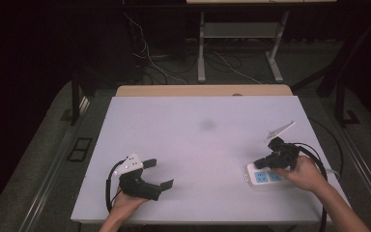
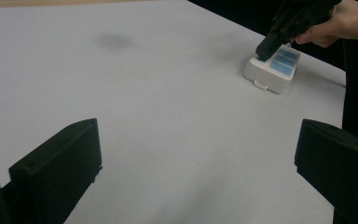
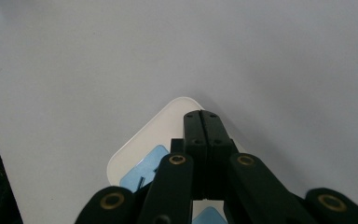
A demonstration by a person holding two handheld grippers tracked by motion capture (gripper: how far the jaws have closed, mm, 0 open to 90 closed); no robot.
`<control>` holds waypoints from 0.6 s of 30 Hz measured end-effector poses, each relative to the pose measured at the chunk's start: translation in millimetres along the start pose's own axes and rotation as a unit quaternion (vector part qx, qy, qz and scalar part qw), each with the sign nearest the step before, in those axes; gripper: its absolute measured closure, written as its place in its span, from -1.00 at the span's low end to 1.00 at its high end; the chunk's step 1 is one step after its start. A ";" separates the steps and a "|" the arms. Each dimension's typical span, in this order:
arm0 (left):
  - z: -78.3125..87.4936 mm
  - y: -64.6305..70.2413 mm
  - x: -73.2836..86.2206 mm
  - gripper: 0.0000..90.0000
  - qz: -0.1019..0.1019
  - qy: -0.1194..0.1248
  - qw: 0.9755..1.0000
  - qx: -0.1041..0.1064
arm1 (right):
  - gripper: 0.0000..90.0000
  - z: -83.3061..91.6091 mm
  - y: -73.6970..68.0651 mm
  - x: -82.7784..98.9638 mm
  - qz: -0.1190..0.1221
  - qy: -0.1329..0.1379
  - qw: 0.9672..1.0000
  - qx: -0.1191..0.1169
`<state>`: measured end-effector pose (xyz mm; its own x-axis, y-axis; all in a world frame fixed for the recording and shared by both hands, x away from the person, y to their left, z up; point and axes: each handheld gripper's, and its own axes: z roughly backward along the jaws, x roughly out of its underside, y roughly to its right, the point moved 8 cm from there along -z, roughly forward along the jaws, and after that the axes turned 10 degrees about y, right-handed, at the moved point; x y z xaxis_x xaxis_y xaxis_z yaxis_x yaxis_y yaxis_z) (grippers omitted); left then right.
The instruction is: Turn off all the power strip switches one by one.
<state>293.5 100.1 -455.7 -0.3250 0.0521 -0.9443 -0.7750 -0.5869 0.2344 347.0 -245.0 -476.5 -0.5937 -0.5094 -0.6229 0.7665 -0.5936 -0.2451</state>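
A white power strip (image 1: 263, 178) with blue socket faces lies near the right front of the white board (image 1: 198, 145). My right gripper (image 1: 258, 163) is shut with nothing between its jaws, and its tips point down onto the strip's left end. In the right gripper view the closed tips (image 3: 202, 116) sit over the strip's white corner (image 3: 144, 144). The left gripper view shows the strip (image 2: 272, 74) far off with that gripper's tips (image 2: 264, 50) on its top. My left gripper (image 1: 159, 173) lies at the front left, open and empty (image 2: 198, 154).
A faint grey smudge (image 1: 206, 125) marks the board's middle. A wooden table edge (image 1: 203, 90) runs behind the board. Beyond it stand metal desk legs (image 1: 201, 48) and loose cables (image 1: 154, 63) on the floor. The strip's cord trails off the right edge.
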 end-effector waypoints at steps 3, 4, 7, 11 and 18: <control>0.2 -0.1 -0.1 -1.00 0.001 0.000 1.000 0.000 | 1.00 -0.1 -1.3 0.1 0.010 0.001 1.000 0.007; 0.3 -0.2 -0.1 -1.00 0.001 0.000 1.000 0.000 | 1.00 -0.2 -1.9 0.2 0.012 0.002 1.000 0.010; 0.2 0.0 0.0 -1.00 0.000 0.000 1.000 0.000 | 1.00 -0.1 -1.8 0.3 0.012 0.003 1.000 0.009; 0.2 -0.2 0.1 -1.00 0.000 0.000 1.000 0.000 | 1.00 0.1 -1.8 0.2 0.015 0.003 1.000 0.008; 0.9 -1.9 -0.1 -1.00 0.002 0.001 1.000 -0.002 | 1.00 0.4 -1.2 0.1 0.018 0.003 1.000 0.003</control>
<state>294.5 101.9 -455.9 -0.3272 0.0470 -0.9438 -0.7712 -0.5904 0.2380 346.0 -244.6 -475.9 -0.5640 -0.5265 -0.6362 0.7861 -0.5783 -0.2183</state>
